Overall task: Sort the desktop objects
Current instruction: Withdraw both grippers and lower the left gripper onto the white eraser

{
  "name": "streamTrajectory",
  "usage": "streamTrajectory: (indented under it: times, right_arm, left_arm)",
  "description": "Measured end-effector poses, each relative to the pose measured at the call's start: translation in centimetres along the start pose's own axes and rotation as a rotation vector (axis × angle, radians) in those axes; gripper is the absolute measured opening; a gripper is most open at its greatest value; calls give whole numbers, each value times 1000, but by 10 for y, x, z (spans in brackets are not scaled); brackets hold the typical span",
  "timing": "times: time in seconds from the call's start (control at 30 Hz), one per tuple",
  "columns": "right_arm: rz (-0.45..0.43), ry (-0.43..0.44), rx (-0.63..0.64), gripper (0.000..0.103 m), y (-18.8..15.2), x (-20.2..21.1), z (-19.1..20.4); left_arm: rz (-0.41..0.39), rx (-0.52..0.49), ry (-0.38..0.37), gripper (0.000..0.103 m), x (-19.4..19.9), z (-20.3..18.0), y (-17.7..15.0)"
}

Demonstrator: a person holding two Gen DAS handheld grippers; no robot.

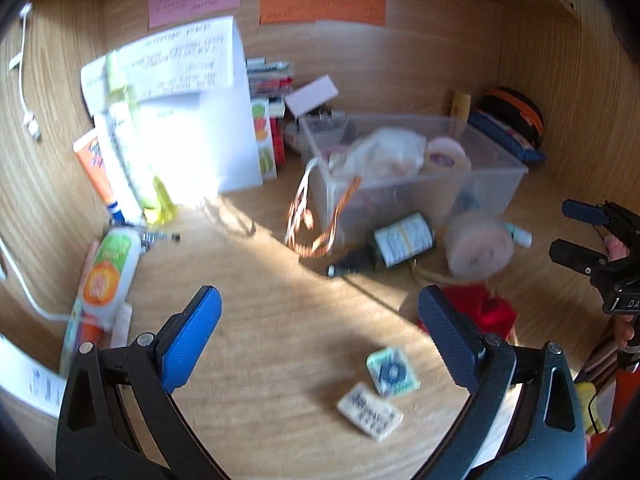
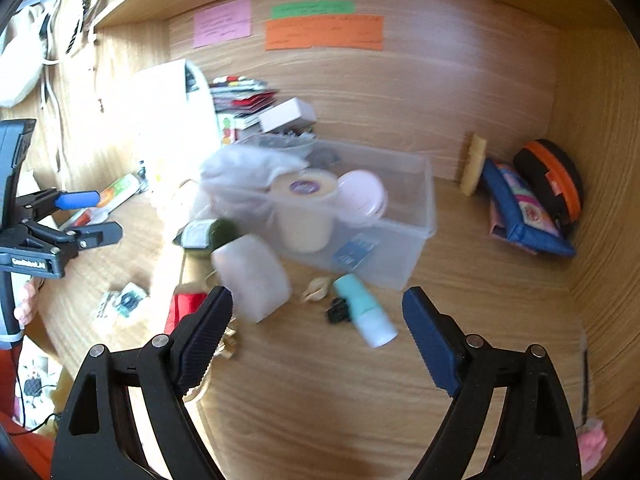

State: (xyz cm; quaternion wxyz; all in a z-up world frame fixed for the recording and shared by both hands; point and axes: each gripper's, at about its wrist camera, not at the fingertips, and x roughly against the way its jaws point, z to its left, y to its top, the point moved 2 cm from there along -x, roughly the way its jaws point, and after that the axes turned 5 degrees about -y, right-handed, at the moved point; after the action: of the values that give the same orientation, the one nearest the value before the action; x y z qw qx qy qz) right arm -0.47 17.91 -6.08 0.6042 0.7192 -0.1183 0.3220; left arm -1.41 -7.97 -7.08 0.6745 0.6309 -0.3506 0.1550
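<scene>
A clear plastic bin [image 1: 496,176] [image 2: 416,216] stands on the wooden desk and holds a tape roll [image 1: 444,158] [image 2: 304,188], a plastic bag and a pink lid. In front of it lie a dark green bottle [image 1: 400,240] [image 2: 208,232], a pale pink roll [image 1: 478,248] [image 2: 252,276], a mint and white tube [image 2: 364,308] and a red object [image 1: 488,312]. Two small packets [image 1: 380,392] [image 2: 120,304] lie near me. My left gripper [image 1: 320,336] is open and empty above the desk. My right gripper [image 2: 316,336] is open and empty, near the tube.
White papers [image 1: 192,112] and small boxes stand at the back left, with bottles and tubes [image 1: 108,272] beside them. A blue pouch [image 2: 524,208] and a black and orange case [image 2: 552,180] lie at the back right. Coloured notes [image 1: 320,4] hang on the back wall.
</scene>
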Motion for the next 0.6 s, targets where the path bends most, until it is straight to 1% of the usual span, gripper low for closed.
streamTrajectory:
  times: [0.27,0.37,0.47,0.6]
  right_arm:
    - [61,78,44,85,-21,-6,42]
    - [94,106,55,85,-27,-15,55]
    - [124,123,65,85,-30,-24,66]
    - [170,123,116,85,-31,-35,79]
  left_arm:
    - [49,-9,-37,100,2,-3,-36]
    - [88,-9,-55,100,-4,-6,-49]
    - [124,-23,-61,100,-11,-9,-60]
    - [166,-54,-82,100,-20,-15,-67]
